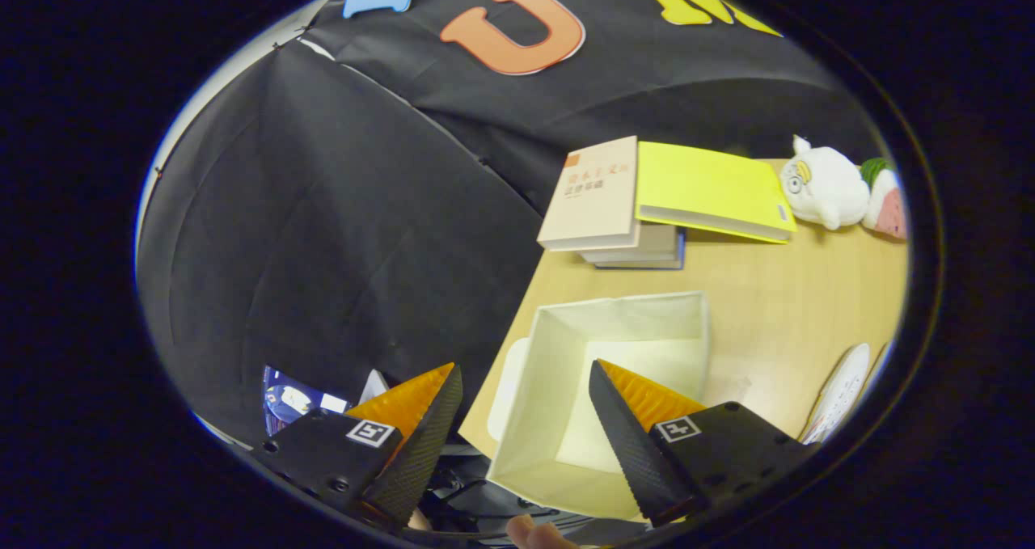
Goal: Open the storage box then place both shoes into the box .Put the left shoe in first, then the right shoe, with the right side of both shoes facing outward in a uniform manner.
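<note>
I read the gripper (525, 407) as unloaded: its fingers stand wide apart with nothing between them. The storage box (623, 323) sits on the bench (776, 306) just ahead of the fingers, between them and partly behind the right one. Its top is open and the interior looks empty, so I judge the opening step done and both shoe placements outstanding. The mouth of the box faces up; its long axis appears to run away from the fingers toward the stacked books (639, 209). Right of the right finger, a white patterned object (841, 391) at the bench edge may be a shoe; I cannot confirm this.
</note>
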The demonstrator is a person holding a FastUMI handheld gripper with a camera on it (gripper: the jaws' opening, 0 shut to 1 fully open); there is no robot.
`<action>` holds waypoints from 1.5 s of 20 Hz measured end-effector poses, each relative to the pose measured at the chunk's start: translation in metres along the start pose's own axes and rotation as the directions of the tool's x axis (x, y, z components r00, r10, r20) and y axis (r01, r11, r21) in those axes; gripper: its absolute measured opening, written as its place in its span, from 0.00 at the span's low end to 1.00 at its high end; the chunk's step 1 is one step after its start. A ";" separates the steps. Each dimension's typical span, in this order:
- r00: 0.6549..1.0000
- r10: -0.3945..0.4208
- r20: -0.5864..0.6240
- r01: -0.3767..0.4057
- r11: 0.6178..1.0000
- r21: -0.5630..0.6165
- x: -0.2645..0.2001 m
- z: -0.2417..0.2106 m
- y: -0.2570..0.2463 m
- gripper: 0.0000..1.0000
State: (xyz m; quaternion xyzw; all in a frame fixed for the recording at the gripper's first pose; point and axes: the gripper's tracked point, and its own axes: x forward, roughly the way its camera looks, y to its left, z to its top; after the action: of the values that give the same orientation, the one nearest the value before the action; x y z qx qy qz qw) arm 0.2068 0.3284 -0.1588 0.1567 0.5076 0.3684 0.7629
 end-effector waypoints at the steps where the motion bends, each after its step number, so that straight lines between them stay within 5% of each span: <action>1: 1.000 -0.017 0.014 0.017 1.000 0.010 -0.012 -0.001 -0.016 1.00; 12: 0.979 -0.205 -0.011 0.205 0.968 0.145 -0.090 -0.045 -0.191 1.00; 24: 0.916 -0.321 -0.239 0.353 0.930 0.101 -0.119 -0.130 -0.324 1.00; 30: 0.829 -0.348 -0.438 0.420 0.904 0.075 -0.106 -0.175 -0.365 0.58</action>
State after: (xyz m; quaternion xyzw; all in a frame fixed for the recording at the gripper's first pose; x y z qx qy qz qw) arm 0.1751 -0.0197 -0.3891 0.0332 0.7078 0.1875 0.6803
